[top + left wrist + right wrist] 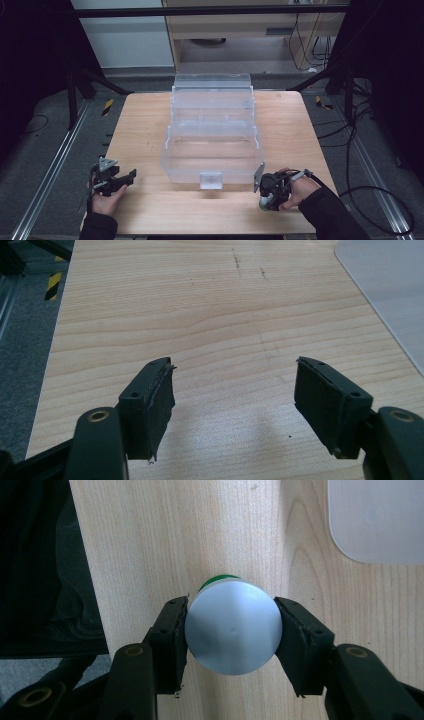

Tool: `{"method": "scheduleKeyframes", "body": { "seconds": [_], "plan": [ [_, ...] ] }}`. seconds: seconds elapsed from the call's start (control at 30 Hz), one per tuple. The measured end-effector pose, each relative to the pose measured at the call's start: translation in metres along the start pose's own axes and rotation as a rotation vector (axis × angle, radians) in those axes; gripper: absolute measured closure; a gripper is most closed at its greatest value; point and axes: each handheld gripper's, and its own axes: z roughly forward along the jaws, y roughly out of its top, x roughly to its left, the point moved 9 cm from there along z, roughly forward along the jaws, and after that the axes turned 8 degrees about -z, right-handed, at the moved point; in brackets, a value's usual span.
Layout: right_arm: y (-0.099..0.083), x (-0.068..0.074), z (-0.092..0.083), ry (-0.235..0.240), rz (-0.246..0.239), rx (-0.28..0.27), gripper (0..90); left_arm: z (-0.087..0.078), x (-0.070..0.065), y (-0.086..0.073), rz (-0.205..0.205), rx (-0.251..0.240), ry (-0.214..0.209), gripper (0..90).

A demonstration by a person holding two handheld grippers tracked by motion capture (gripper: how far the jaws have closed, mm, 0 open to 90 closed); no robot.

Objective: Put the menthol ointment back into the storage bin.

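A person's two hands came in over the near edge of a light wooden table (150, 125), each holding a two-jaw gripper. The left hand (106, 202) sat near the table's front left corner, dark sleeve at the wrist, with the left gripper (131, 176) pointing right and slightly away from the person; in the left gripper view its black jaws stood wide apart above bare wood, nothing between them. The right hand (300, 192) lay near the front right corner, and the right gripper (231, 630) was tipped downward toward the tabletop. Its jaws pressed against both sides of a small canister (232, 632) with a silver round end and a green part showing beyond it; in the high view the canister (263, 202) sat at the gripper's lower end, just above or on the wood, which could not be told. A clear plastic tiered organizer box (212, 135) stood opened out in the middle of the table, its front latch facing the person, near the right gripper.
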Motion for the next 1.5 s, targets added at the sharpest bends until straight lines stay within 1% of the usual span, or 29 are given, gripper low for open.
{"method": "scheduleKeyframes", "body": {
  "seconds": [0.07,0.1,0.23,0.33,0.37,0.5,0.53,0.67,0.73,0.83,0.97,1.03,1.07,1.17,1.5],
  "plan": [
    [0.000,-0.001,0.000,0.000,0.003,0.001,50.0,0.000,0.000,0.000,-0.002,0.003,0.002,31.7],
    [-0.001,-0.001,-0.001,0.000,0.012,0.003,50.1,0.000,0.000,-0.001,-0.005,0.003,0.001,31.7],
    [-0.002,-0.003,-0.002,0.005,0.025,0.001,50.2,0.002,-0.001,-0.001,0.002,0.008,0.001,31.8],
    [-0.002,-0.005,-0.007,-0.001,0.051,-0.016,50.2,0.002,-0.001,-0.001,0.003,0.007,0.001,31.9],
    [-0.002,-0.006,-0.009,-0.009,0.049,-0.024,50.2,0.002,-0.001,-0.001,0.002,0.006,0.002,31.9],
    [-0.004,-0.007,-0.014,-0.011,0.064,-0.029,50.3,0.003,-0.001,-0.001,0.003,0.009,0.002,31.9],
    [-0.005,-0.008,-0.019,-0.015,0.073,-0.037,50.3,0.003,-0.001,0.000,0.005,0.008,0.001,31.9],
    [-0.004,-0.011,-0.026,-0.018,0.094,-0.057,50.3,0.002,-0.003,-0.001,0.011,0.007,-0.002,31.8],
    [-0.004,-0.013,-0.030,-0.028,0.099,-0.065,50.3,0.001,-0.003,-0.001,0.013,0.005,-0.002,31.8],
    [-0.003,-0.017,-0.037,-0.036,0.120,-0.077,50.3,0.002,-0.003,-0.001,0.010,0.007,0.000,31.8],
    [-0.002,-0.019,-0.046,-0.030,0.136,-0.090,50.3,0.002,-0.002,-0.001,0.009,0.007,0.001,31.8],
    [-0.002,-0.021,-0.051,-0.039,0.131,-0.095,50.3,0.002,-0.002,-0.001,0.010,0.008,0.002,31.8],
    [-0.002,-0.020,-0.053,-0.035,0.140,-0.095,50.3,0.002,-0.002,-0.001,0.010,0.008,0.002,31.8],
    [-0.002,-0.020,-0.060,-0.041,0.144,-0.095,50.3,0.002,-0.003,-0.001,0.012,0.009,0.001,31.8],
    [0.001,-0.024,-0.089,-0.069,0.157,-0.129,50.3,0.003,-0.002,-0.001,0.012,0.014,0.004,31.8]
  ]
}}
